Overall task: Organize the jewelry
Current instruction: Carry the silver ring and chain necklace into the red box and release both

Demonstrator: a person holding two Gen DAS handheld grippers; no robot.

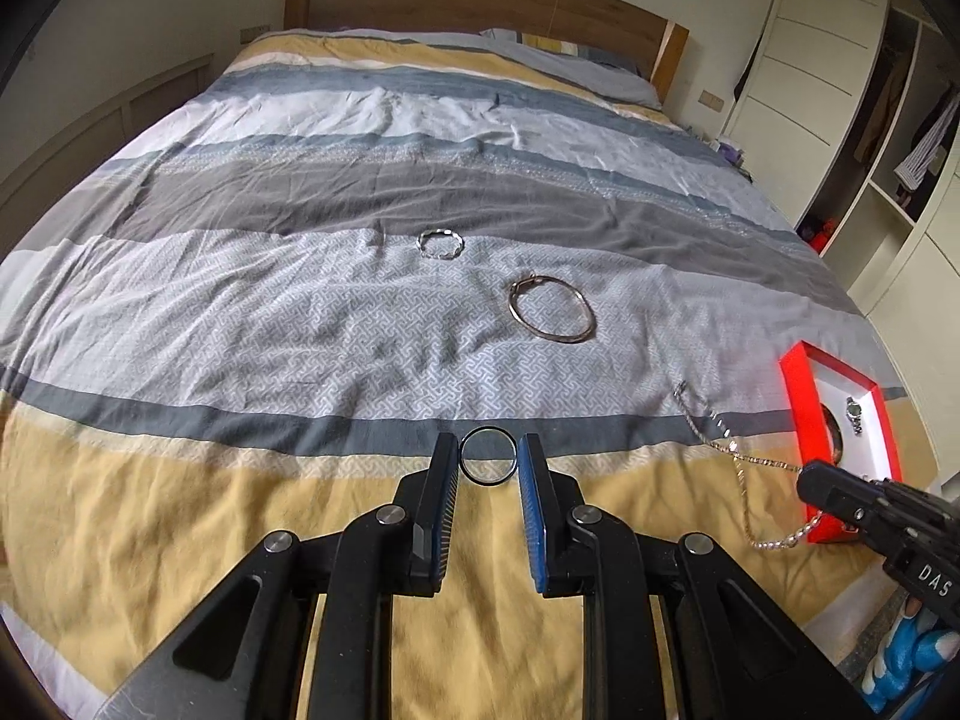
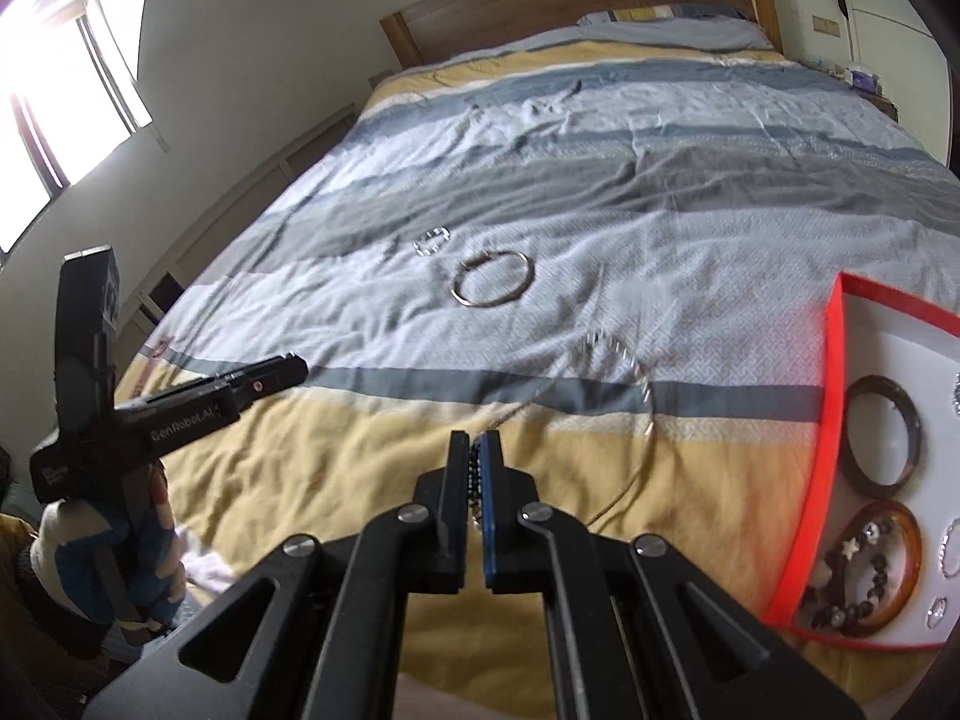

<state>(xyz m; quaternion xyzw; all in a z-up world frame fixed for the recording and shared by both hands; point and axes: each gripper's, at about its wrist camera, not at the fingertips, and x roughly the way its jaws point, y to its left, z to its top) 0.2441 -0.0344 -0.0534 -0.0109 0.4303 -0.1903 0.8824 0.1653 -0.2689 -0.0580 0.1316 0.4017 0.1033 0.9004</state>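
Landmark: the red jewelry tray (image 2: 831, 420), lying on the striped duvet (image 1: 240, 312) at the bed's near right edge.

Right gripper (image 2: 474, 456): jaws narrow, closed on a chain necklace (image 1: 741, 468). Beaded links show between the pads. The rest of the chain trails away from the tray across the duvet and loops back toward it; part appears lifted, part resting on fabric.

Left gripper (image 1: 487, 450): jaws partly open, straddling a thin dark ring bangle (image 1: 489, 455) well to the left of the tray. Whether the pads touch the bangle cannot be determined; it appears not yet clamped.

Remaining loose items, both beyond the tray toward the headboard: a metal bangle (image 1: 552, 309), then a small twisted bracelet (image 1: 441, 244) farther out. The tray already holds a dark bangle (image 2: 882, 432), an amber bangle (image 2: 900, 564) and a beaded bracelet (image 2: 852, 576).

Hazards, as judged:
- The trailing chain may snag in duvet folds, slip from the pads under drag, or catch on the tray rim.
- Chain lowered onto the beaded bracelet may tangle.
- The thin bangle may tip or spring away if the jaws close off-centre, or soft bedding may be pinched with it.
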